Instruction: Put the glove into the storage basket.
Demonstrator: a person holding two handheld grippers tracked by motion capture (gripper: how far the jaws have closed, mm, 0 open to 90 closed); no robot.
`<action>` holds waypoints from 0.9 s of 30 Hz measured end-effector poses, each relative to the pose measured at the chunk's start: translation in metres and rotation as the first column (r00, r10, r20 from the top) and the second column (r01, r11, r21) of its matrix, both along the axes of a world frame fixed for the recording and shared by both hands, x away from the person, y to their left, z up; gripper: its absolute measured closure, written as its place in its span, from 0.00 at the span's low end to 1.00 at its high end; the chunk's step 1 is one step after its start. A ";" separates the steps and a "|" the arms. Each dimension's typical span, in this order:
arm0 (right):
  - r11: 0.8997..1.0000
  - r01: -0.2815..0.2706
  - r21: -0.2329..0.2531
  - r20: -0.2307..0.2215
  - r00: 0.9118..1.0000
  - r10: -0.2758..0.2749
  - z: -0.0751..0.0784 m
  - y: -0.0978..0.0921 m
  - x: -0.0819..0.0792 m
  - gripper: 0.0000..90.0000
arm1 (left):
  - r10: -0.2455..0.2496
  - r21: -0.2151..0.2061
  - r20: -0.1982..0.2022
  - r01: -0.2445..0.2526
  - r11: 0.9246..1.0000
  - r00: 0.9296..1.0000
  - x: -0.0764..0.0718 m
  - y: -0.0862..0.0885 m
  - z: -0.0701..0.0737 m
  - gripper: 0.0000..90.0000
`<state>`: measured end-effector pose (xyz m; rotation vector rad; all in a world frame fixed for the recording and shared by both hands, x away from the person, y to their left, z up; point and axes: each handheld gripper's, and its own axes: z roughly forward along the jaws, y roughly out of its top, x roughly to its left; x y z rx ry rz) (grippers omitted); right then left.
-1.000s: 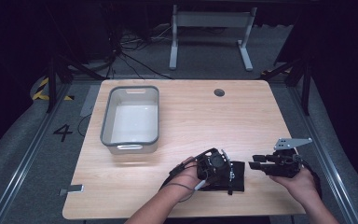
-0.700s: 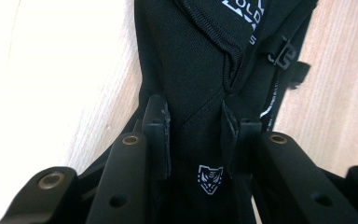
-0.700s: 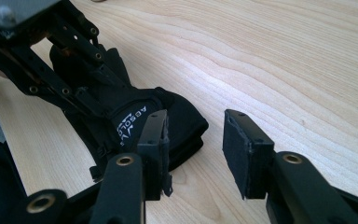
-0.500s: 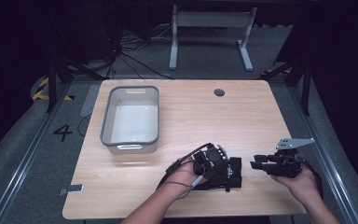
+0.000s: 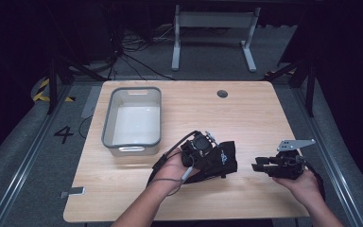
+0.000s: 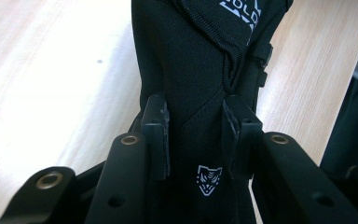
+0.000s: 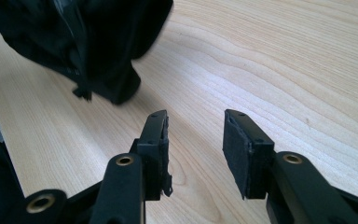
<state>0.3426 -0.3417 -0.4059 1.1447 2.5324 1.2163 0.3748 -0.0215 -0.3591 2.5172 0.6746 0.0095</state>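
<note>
A black fabric pouch [image 5: 223, 161] with a white logo lies on the wooden table [image 5: 264, 118], near its front middle. My left gripper [image 5: 211, 152] comes at it from the left and is shut on its near end. In the left gripper view the pouch [image 6: 191, 56] fills the gap between the two jaws of my left gripper [image 6: 196, 107] and runs on away from them. My right gripper [image 5: 256, 166] hovers just right of the pouch, pointing left at it, open and holding nothing. In the right gripper view the right gripper [image 7: 193, 121] has bare wood between its pads, with the pouch [image 7: 98, 37] ahead at upper left.
An empty grey-rimmed white bin [image 5: 108, 124] stands at the table's left, behind my left hand. A round cable hole [image 5: 222, 93] sits near the far edge. A small metal tag [image 5: 73, 192] lies at the front left corner. Past the right gripper is the table's right edge.
My left gripper has shifted the pouch a little to the left and away from the front edge. The right gripper has stayed nearly where it was, still open.
</note>
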 end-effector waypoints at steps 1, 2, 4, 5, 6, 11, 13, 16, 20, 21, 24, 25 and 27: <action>1.000 -0.003 0.001 -0.002 1.000 0.003 0.000 0.001 0.001 0.68 | 0.007 -0.002 -0.002 -0.007 1.000 1.000 0.001 0.003 0.002 0.74; 1.000 -0.006 0.000 -0.001 1.000 0.006 -0.001 0.001 0.002 0.68 | 0.018 -0.007 -0.005 -0.018 1.000 1.000 0.001 0.006 0.004 0.74; 1.000 -0.011 0.000 -0.004 1.000 0.011 -0.001 0.003 0.003 0.68 | 0.038 -0.022 -0.009 -0.038 0.999 0.999 0.003 0.014 0.008 0.74; 1.000 -0.013 0.000 -0.003 1.000 0.013 -0.001 0.004 0.004 0.68 | 0.050 -0.028 -0.009 -0.051 0.998 0.999 0.004 0.018 0.010 0.74; 1.000 -0.019 -0.001 -0.004 1.000 0.019 -0.002 0.005 0.005 0.68 | 0.064 -0.034 -0.009 -0.064 0.997 0.998 0.005 0.022 0.012 0.74; 0.999 -0.035 -0.003 -0.009 0.999 0.035 -0.003 0.010 0.009 0.68 | 0.129 -0.055 -0.002 -0.129 0.990 0.992 0.010 0.040 0.022 0.74; 0.999 -0.037 -0.002 -0.009 0.999 0.037 -0.003 0.012 0.011 0.68 | 0.152 -0.056 0.003 -0.152 0.987 0.988 0.012 0.048 0.025 0.74; 0.999 -0.046 -0.001 -0.011 0.999 0.046 -0.003 0.013 0.012 0.68 | 0.191 -0.061 0.007 -0.190 0.980 0.982 0.017 0.060 0.029 0.74; 0.999 -0.053 -0.001 -0.011 0.999 0.053 -0.003 0.016 0.014 0.68 | 0.243 -0.083 0.006 -0.242 0.967 0.970 0.023 0.078 0.035 0.74; 0.999 -0.052 0.002 -0.012 0.999 0.052 -0.003 0.017 0.015 0.68 | 0.249 -0.086 0.007 -0.247 0.965 0.968 0.024 0.082 0.036 0.74; 0.998 -0.062 0.003 -0.013 0.998 0.062 -0.003 0.019 0.017 0.67 | 0.284 -0.093 0.013 -0.282 0.955 0.959 0.028 0.094 0.039 0.74; 0.998 -0.064 0.002 -0.010 0.998 0.064 -0.004 0.021 0.019 0.67 | 0.299 -0.101 0.011 -0.296 0.950 0.954 0.030 0.101 0.041 0.74; 0.998 -0.066 0.006 -0.017 0.998 0.066 -0.004 0.022 0.019 0.67 | 0.311 -0.109 0.006 -0.309 0.945 0.950 0.032 0.106 0.043 0.74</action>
